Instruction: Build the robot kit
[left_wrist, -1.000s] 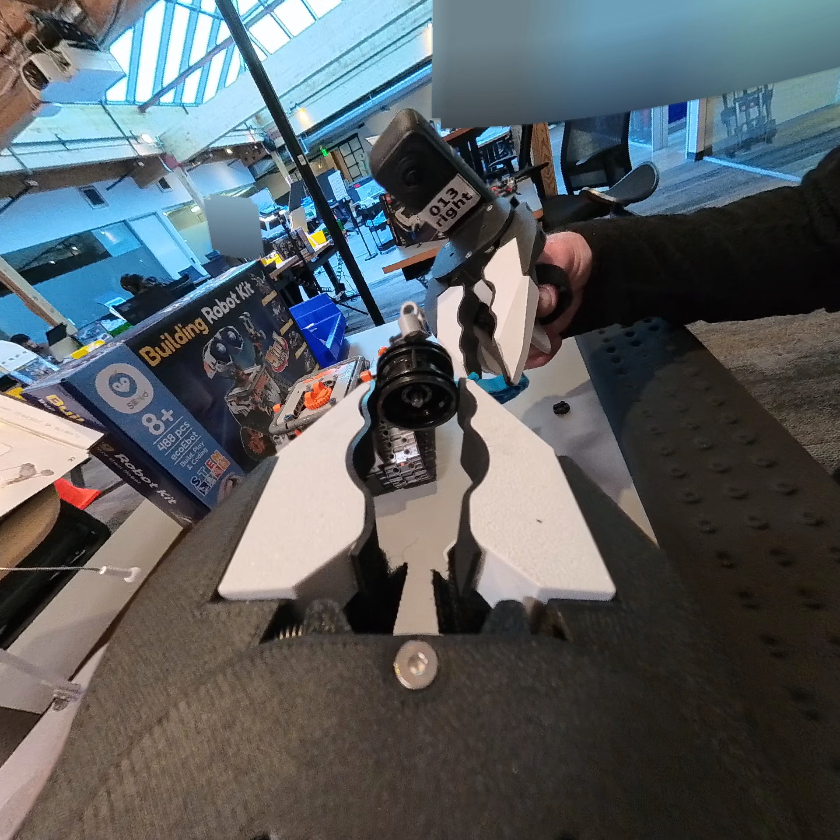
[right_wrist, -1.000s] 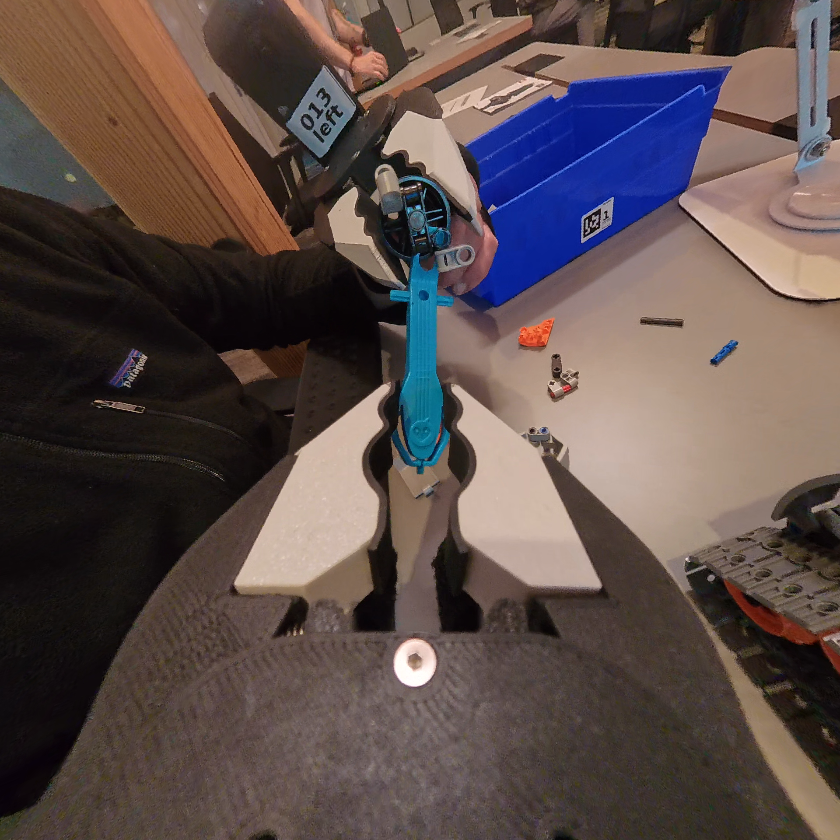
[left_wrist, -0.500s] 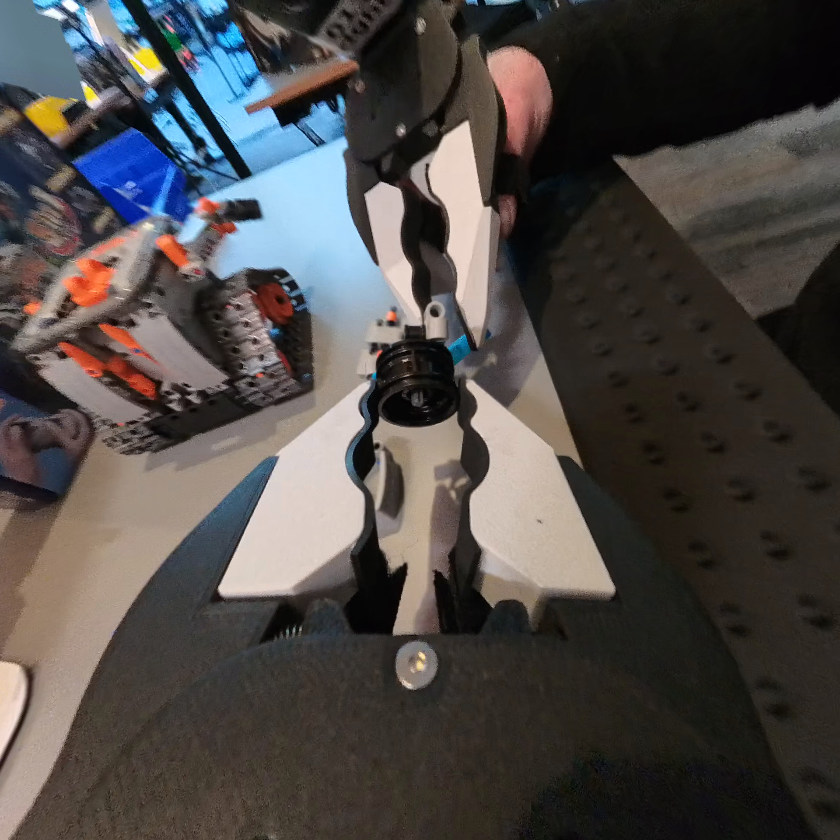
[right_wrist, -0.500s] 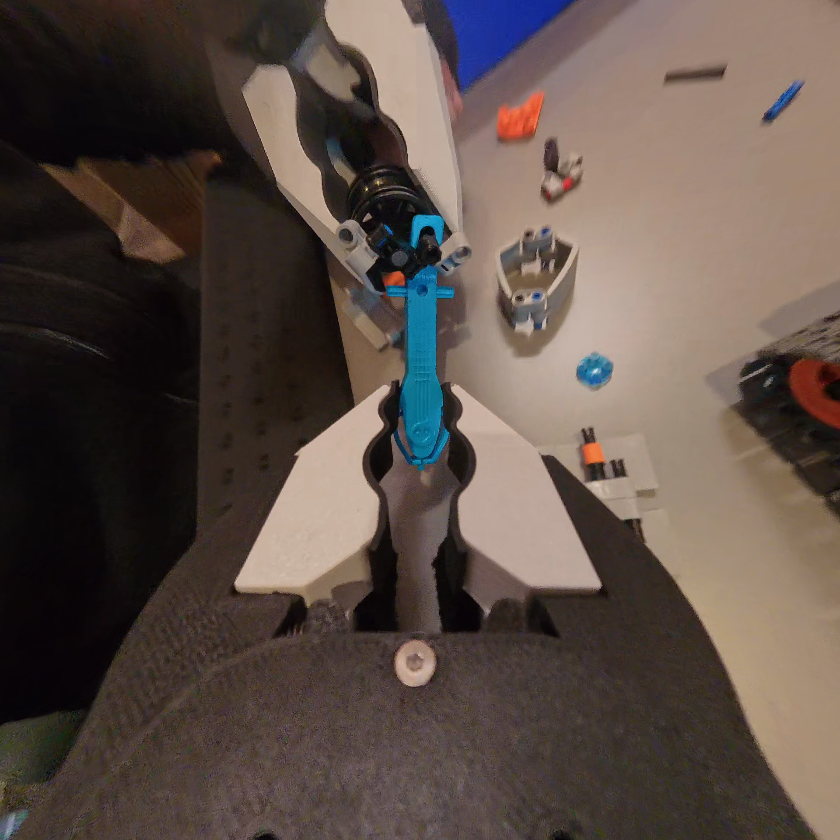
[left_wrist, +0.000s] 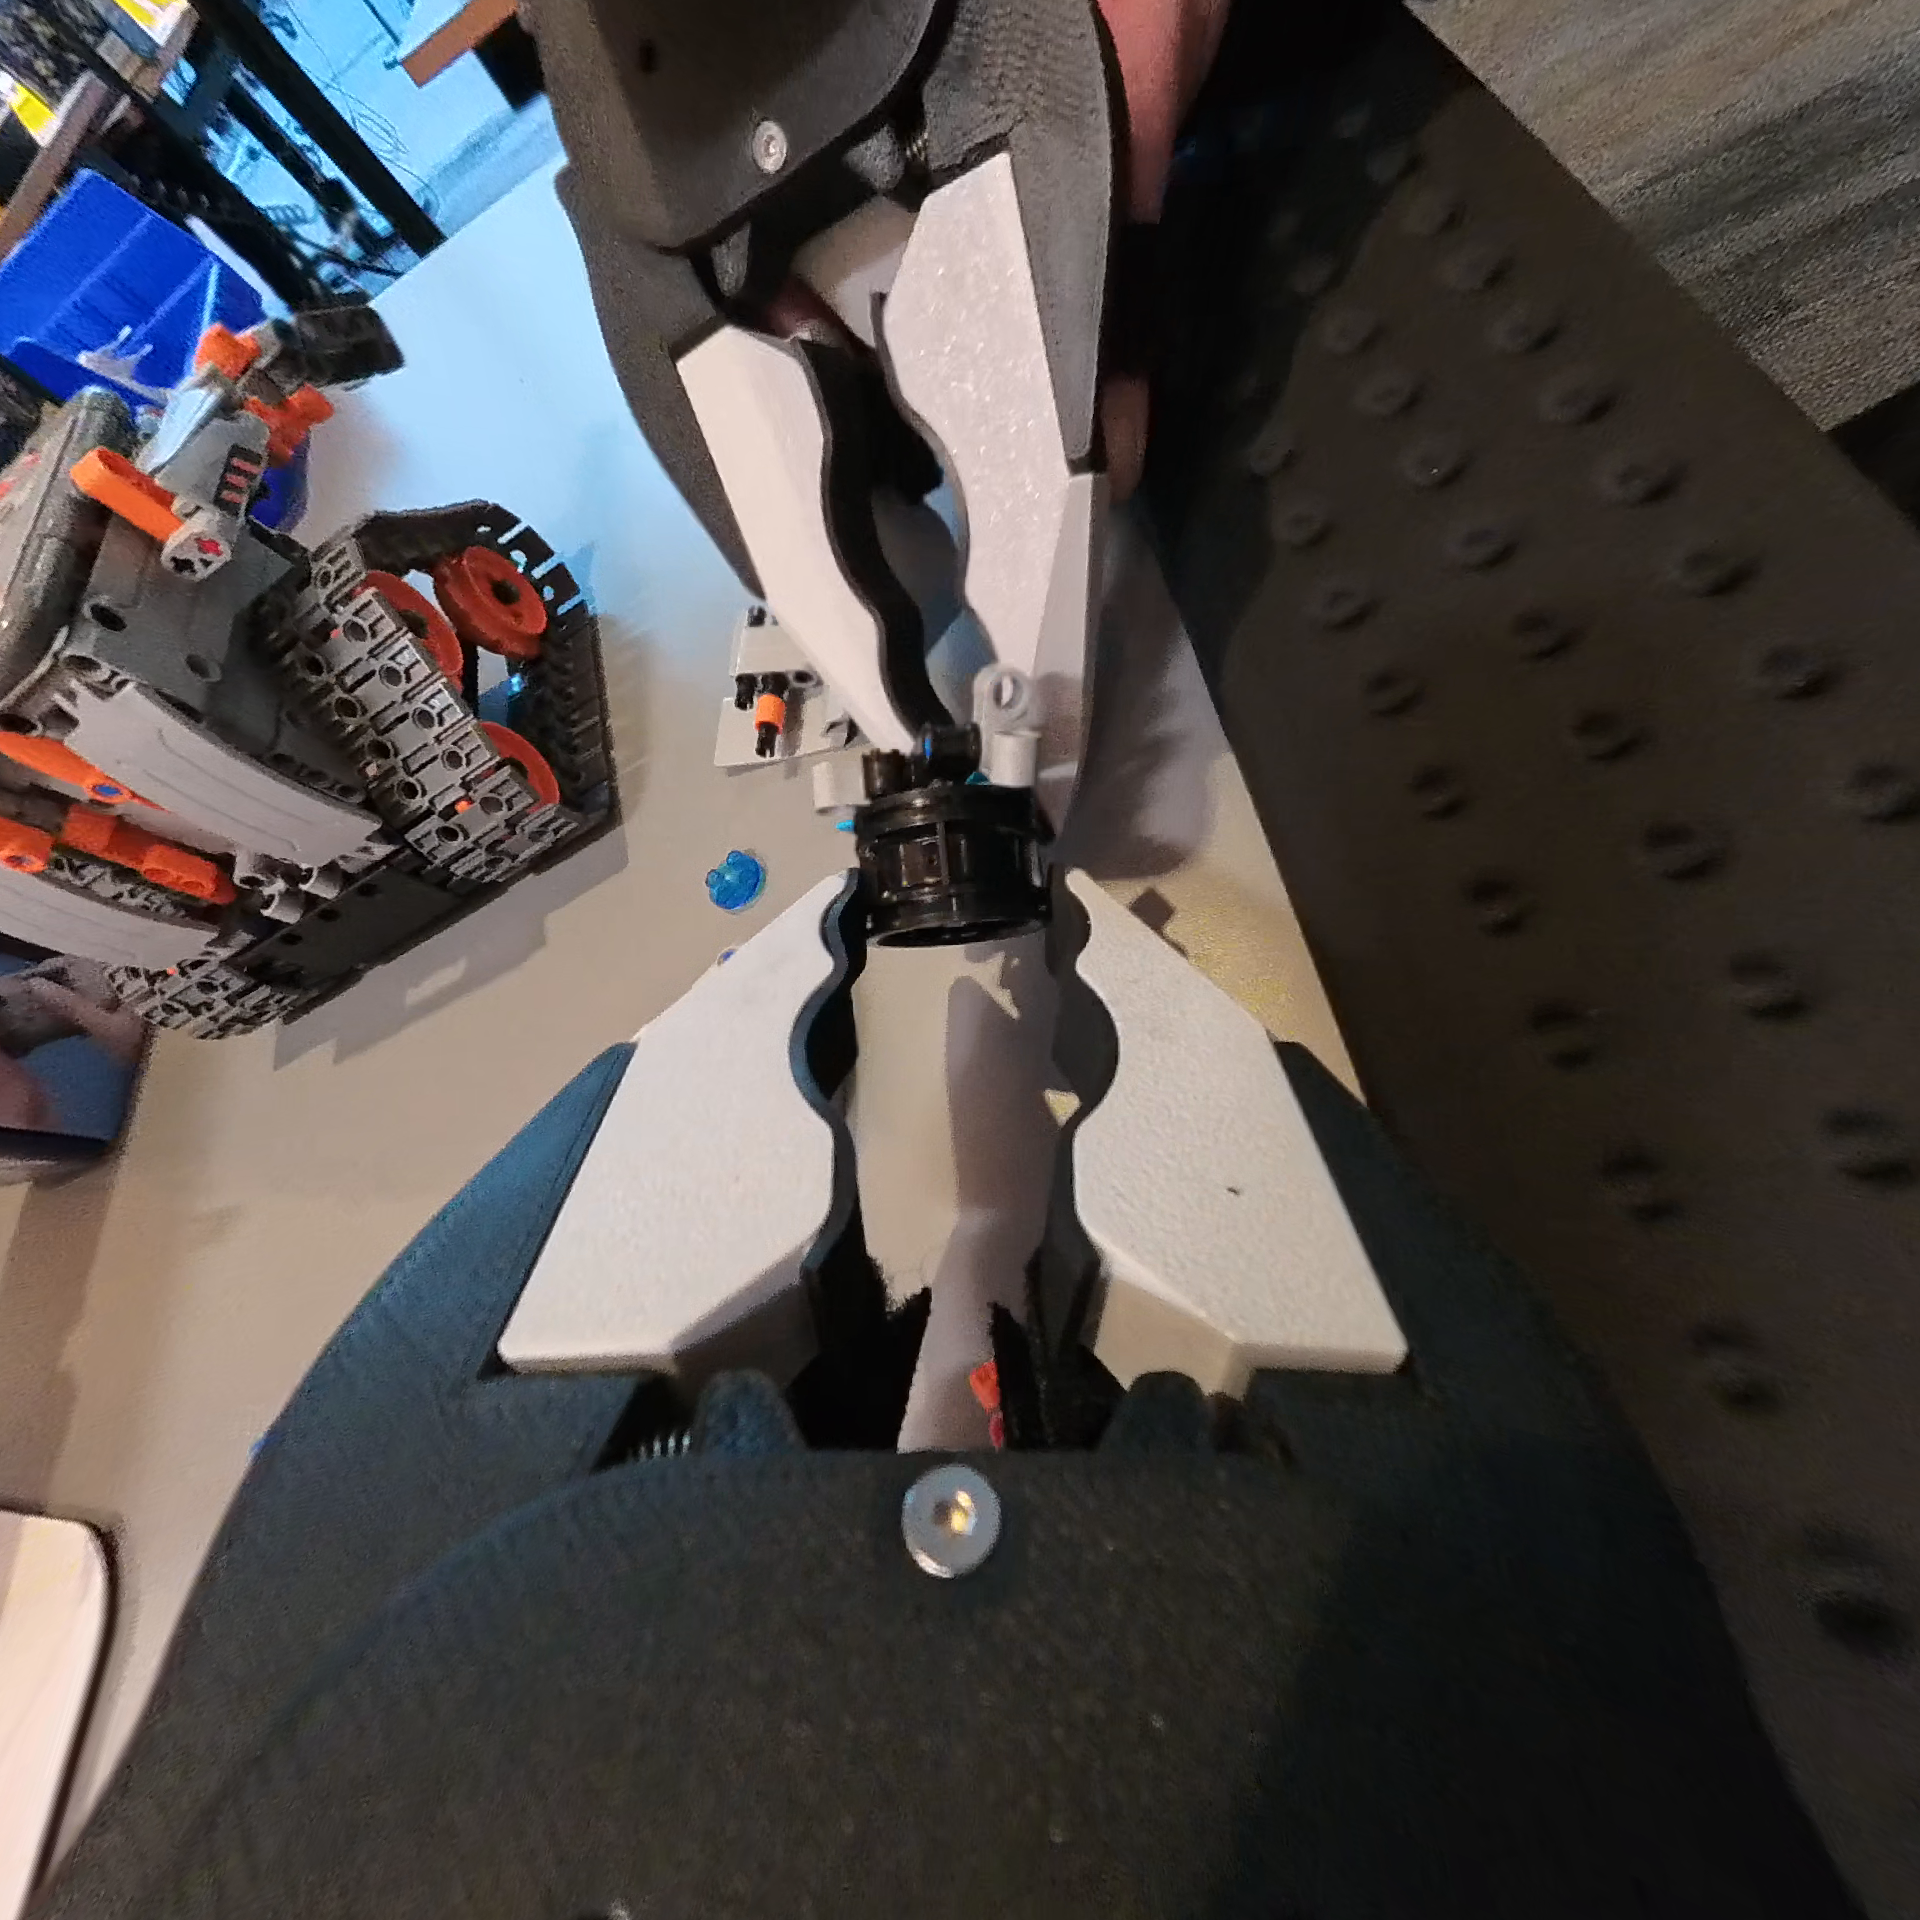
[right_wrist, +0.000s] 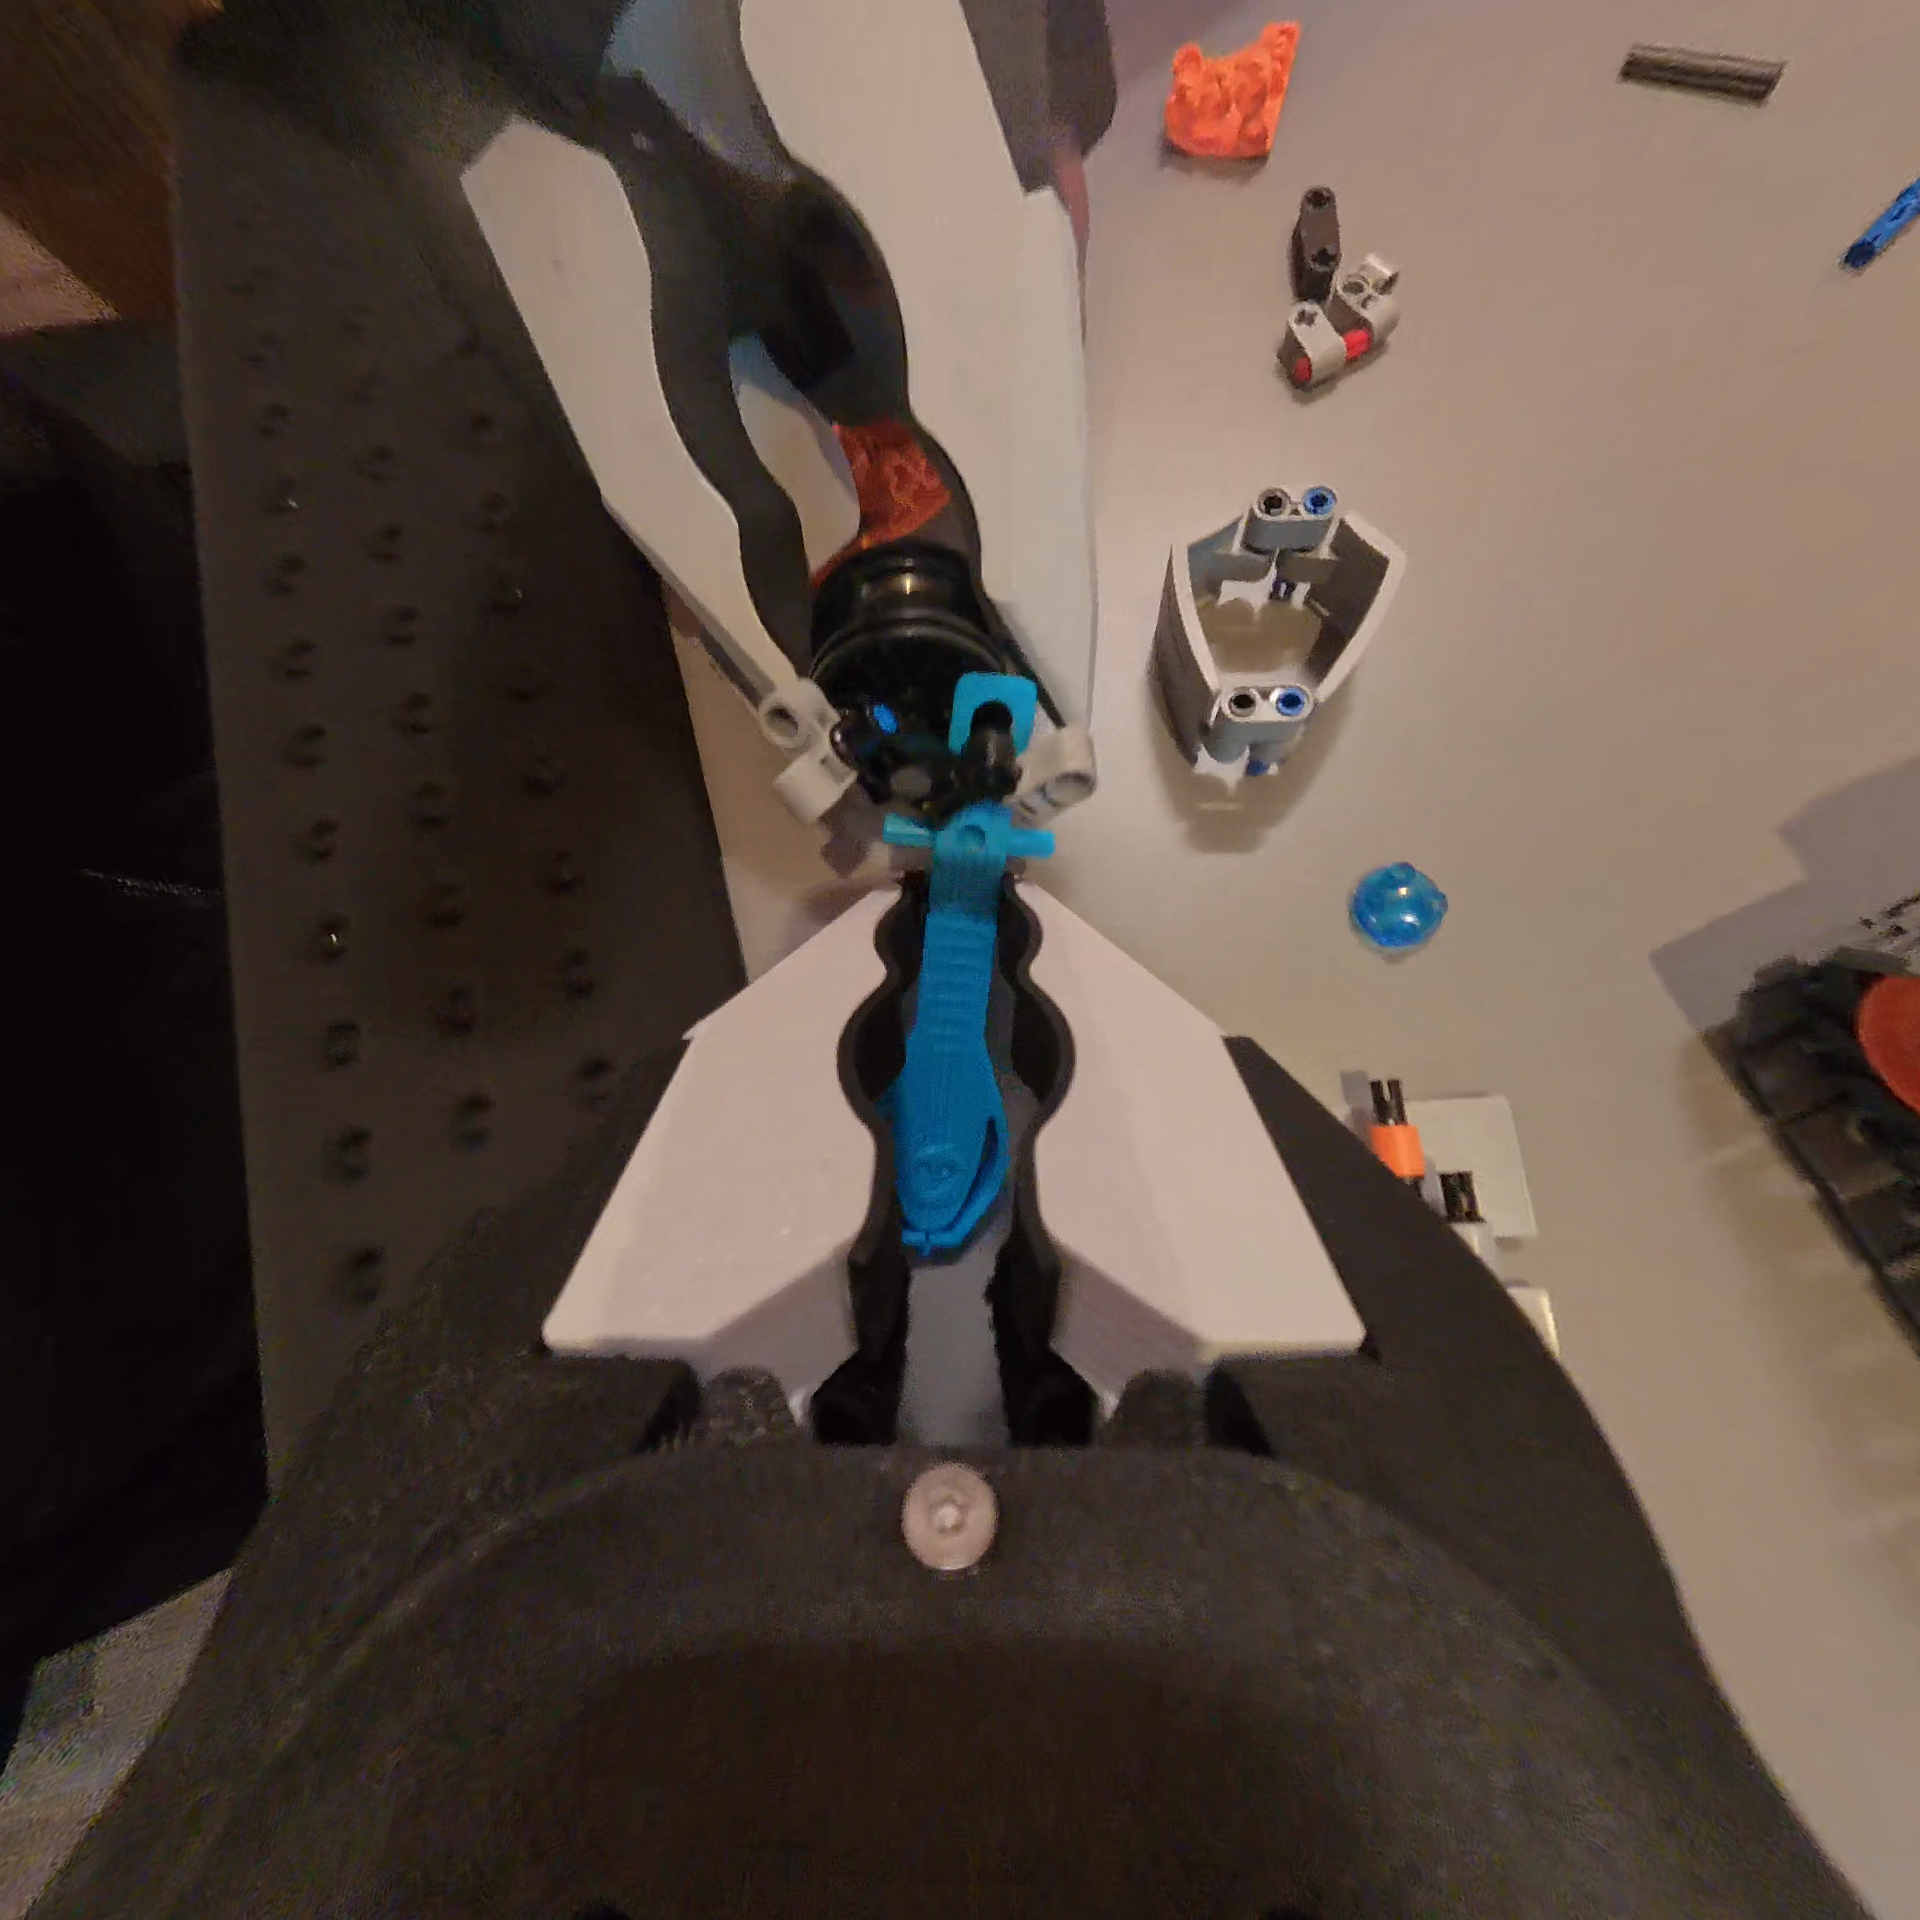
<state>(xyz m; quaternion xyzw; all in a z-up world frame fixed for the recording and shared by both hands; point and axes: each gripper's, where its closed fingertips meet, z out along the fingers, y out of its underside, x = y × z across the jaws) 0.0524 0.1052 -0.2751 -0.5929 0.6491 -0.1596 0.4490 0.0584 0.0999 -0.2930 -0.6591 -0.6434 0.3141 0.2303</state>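
Two grippers meet mid-frame: left gripper (left_wrist: 951, 894) jaws clamp black wheel hub (left_wrist: 951, 868); right gripper (right_wrist: 961, 904) jaws pinch blue tool (right_wrist: 951, 1049) touching hub's pins. Risk: sideways push twists hub loose onto worktop (right_wrist: 1558, 727).

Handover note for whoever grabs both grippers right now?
Left gripper: shut on the black wheel assembly, held above the table.
Right gripper: shut on the blue pry tool; its tip is at the assembly's grey connectors.
Loose on the table: grey curved shell, blue round stud, orange piece. Tracked vehicle stands left.
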